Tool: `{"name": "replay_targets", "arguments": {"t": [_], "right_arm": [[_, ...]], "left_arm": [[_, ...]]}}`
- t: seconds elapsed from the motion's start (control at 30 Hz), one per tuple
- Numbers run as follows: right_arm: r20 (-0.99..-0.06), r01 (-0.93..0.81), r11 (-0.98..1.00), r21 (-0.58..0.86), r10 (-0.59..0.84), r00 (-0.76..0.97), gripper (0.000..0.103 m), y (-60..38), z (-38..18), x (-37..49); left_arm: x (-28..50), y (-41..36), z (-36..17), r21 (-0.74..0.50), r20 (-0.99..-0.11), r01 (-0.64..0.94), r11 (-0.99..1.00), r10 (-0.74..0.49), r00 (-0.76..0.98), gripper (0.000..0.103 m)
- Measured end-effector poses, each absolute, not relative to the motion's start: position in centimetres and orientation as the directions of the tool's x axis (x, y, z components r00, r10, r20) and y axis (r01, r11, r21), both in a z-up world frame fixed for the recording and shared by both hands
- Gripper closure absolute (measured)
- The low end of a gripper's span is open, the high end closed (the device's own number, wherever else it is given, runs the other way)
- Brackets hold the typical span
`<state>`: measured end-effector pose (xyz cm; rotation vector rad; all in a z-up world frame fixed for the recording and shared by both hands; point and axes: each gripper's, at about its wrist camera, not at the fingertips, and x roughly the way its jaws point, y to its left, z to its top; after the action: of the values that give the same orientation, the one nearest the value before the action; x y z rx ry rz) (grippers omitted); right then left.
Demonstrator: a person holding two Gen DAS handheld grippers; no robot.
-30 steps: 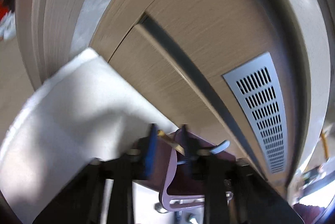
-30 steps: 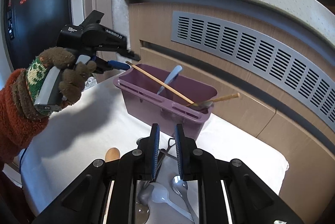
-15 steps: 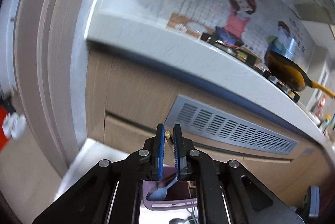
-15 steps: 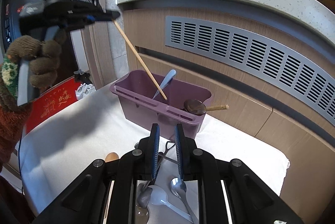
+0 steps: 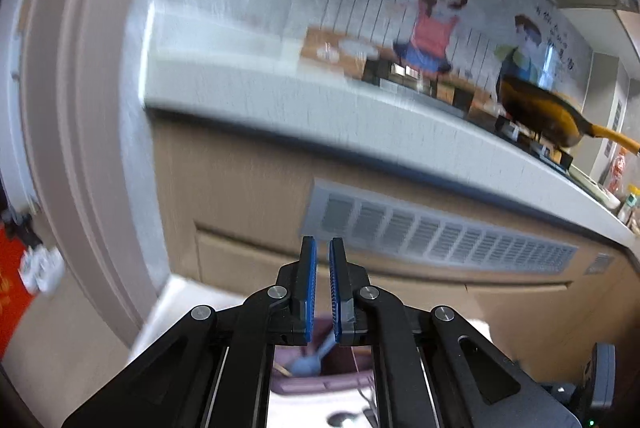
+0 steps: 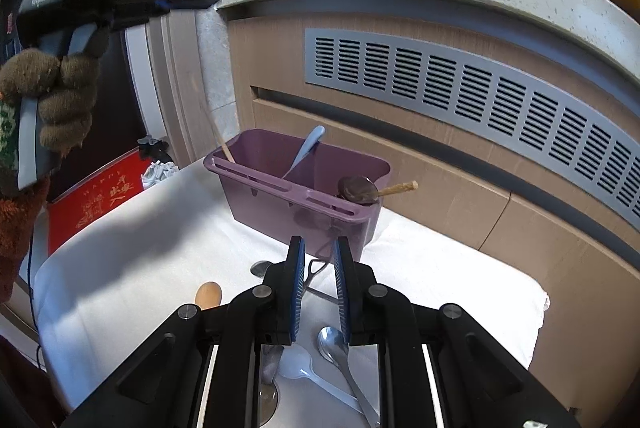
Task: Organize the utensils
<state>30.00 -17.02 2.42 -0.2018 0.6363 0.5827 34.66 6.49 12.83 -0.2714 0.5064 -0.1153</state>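
Purple caddy (image 6: 304,195) with three utensils; two metal spoons (image 6: 336,342) outside.

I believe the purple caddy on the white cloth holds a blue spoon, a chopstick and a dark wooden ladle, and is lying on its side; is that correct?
Not quite: the right wrist view shows the purple caddy standing upright on the white cloth. It does hold the blue spoon, chopstick and dark wooden ladle.

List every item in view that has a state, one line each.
Purple plastic caddy: upright on the white cloth.
Pale blue spoon: standing in caddy.
Wooden chopstick: leaning in caddy.
Dark wooden ladle: resting across caddy rim.
Metal spoon: lying on cloth.
Left claw: shut, empty.
Right claw: open, empty.
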Motion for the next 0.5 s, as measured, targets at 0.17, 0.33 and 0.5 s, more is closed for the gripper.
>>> {"name": "replay_targets", "arguments": {"t": [0.17, 0.33, 0.5], "right_arm": [[-0.672, -0.597, 0.8, 0.053, 0.471, 0.571, 0.083, -17.7, 0.2, 30.9], [-0.75, -0.621, 0.784, 0.014, 0.419, 0.513, 0.083, -17.9, -3.0, 32.7], [-0.795, -0.578, 0.81, 0.094, 0.411, 0.447, 0.083, -19.2, -5.8, 36.7]], "left_arm": [[33.8, 6.2, 10.0, -0.328, -0.504, 0.09, 0.94, -0.255, 0.825, 0.066], [31.2, 4.9, 6.4, -0.313, -0.617, 0.109, 0.943, -0.29, 0.732, 0.058], [29.4, 3.5, 1.4, -0.301, -0.721, 0.118, 0.946, -0.307, 0.622, 0.058]]}}
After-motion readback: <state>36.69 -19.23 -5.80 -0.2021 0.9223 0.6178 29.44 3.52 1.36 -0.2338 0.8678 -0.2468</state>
